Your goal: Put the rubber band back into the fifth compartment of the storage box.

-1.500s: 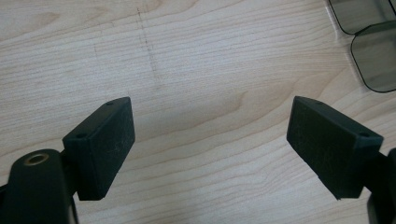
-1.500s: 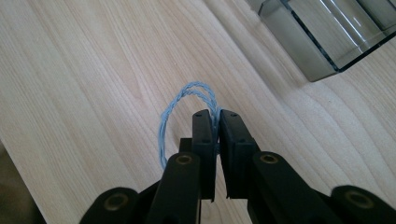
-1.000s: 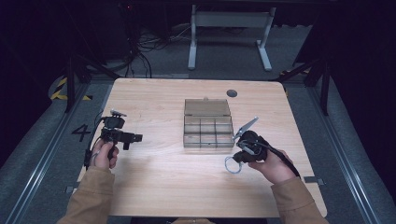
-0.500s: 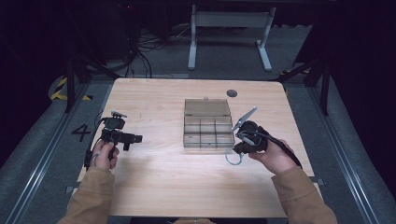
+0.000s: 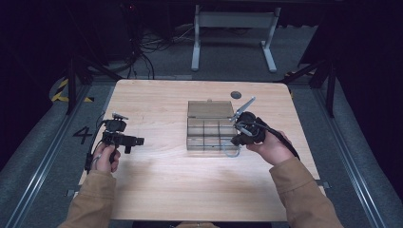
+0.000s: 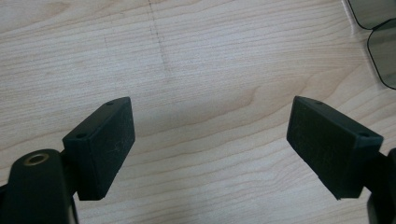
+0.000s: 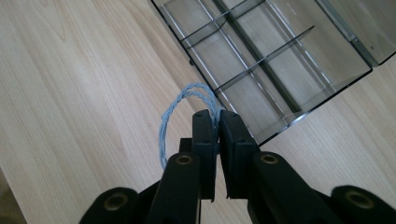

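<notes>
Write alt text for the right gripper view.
The right gripper, its two black jaws shut on a loop of light blue twisted cord, hangs over a wooden table beside the near edge of a clear, open compartment box.

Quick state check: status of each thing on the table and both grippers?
right gripper: shut on the blue twisted cord, at the box's near edge.
blue twisted cord: pinched between the jaws, its loop hanging free.
clear compartment box: on the table, lid open and lying flat behind it, visible compartments empty.
left gripper: open, nothing between the jaws, over bare wood.
table: light wood, flat.
</notes>
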A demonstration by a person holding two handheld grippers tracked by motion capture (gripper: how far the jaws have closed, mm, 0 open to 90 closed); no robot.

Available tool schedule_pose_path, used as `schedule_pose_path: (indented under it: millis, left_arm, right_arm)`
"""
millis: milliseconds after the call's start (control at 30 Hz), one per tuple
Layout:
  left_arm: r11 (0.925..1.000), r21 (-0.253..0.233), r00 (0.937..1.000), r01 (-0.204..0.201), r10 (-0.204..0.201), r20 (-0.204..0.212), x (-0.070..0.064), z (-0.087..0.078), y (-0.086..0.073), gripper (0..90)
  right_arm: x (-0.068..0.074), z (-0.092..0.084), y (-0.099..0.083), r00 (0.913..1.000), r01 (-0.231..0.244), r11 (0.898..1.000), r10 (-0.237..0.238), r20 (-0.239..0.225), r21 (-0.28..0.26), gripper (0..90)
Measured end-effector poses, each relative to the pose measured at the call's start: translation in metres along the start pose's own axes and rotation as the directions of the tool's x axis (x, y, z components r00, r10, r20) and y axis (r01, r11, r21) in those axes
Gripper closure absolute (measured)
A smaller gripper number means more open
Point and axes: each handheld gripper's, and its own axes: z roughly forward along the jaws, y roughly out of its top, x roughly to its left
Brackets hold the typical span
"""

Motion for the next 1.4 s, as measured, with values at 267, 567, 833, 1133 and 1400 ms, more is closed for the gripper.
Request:
schedule_pose_path:
  millis: [267, 567, 833, 1133, 1400]
  left_arm:
    - [1.0000, -0.003, 1.0000, 0.005, -0.005, 0.002, 0.000, 0.000, 0.000, 16.1]
    - [1.0000, -0.003, 1.0000, 0.006, -0.006, 0.002, 0.001, 0.000, 0.000, 16.1]
    - [1.0000, -0.002, 1.0000, 0.005, -0.005, 0.002, 0.001, -0.001, 0.000, 16.1]
    - [1.0000, -0.004, 1.0000, 0.000, 0.000, 0.003, -0.001, -0.001, 0.000, 16.1]
    - [1.0000, -0.005, 1.0000, 0.002, -0.002, 0.004, 0.000, -0.001, 0.000, 16.1]
  right_arm:
    - [-0.007, 0.001, 0.015, 1.0000, 0.001, 1.000, -0.001, 0.001, 0.001, 85.4]
    - [-0.013, 0.007, 0.030, 0.9999, 0.001, 1.000, -0.001, 0.010, 0.002, 85.4]
    - [-0.018, 0.020, 0.043, 0.9998, -0.004, 1.000, 0.004, 0.020, 0.009, 85.4]
    - [-0.023, 0.030, 0.055, 0.9989, -0.033, 0.999, 0.033, 0.033, -0.018, 85.4]
    - [-0.025, 0.043, 0.061, 0.9985, -0.040, 0.999, 0.040, 0.038, 0.008, 85.4]
